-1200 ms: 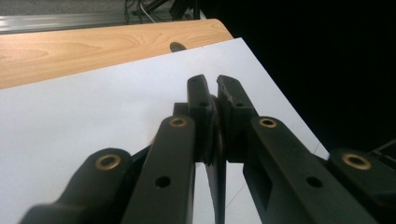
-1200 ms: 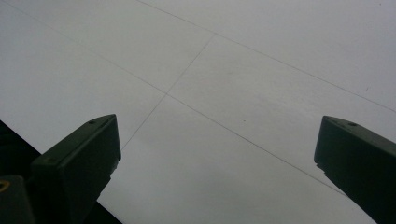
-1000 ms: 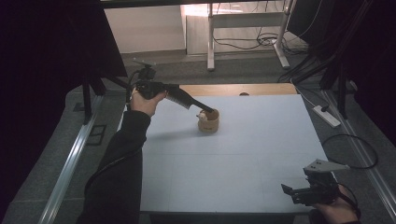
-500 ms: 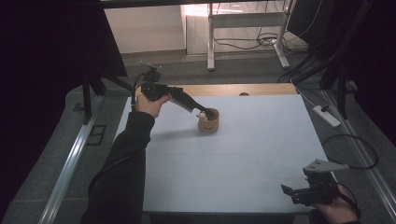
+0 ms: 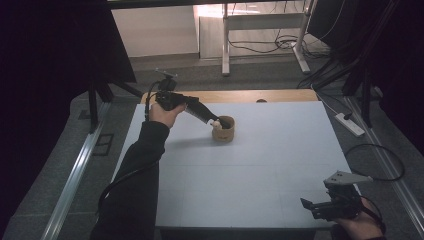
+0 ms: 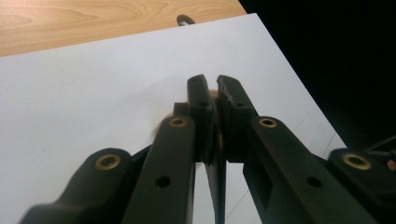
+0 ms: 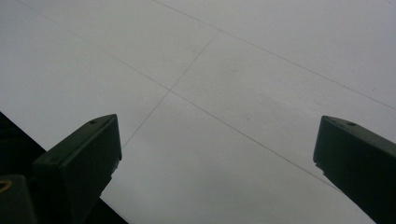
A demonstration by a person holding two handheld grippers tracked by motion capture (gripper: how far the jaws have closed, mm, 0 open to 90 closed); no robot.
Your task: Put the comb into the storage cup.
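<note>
While the left hand (image 5: pixel 162 114) reaches out over the white table (image 5: pixel 260 165), its left gripper (image 5: pixel 214 121) points down at a small wooden cup (image 5: pixel 223 129). Its tips touch the near rim of the cup, with the jaws pinched almost together. Far off to the right, the right gripper (image 5: pixel 309 206) rests low by the table's near edge, jaws wide apart with nothing between them.

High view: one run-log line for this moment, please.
left gripper: shut on rim of small round wooden bowl, far side of white table | right gripper: open, nothing held, near right corner
</note>
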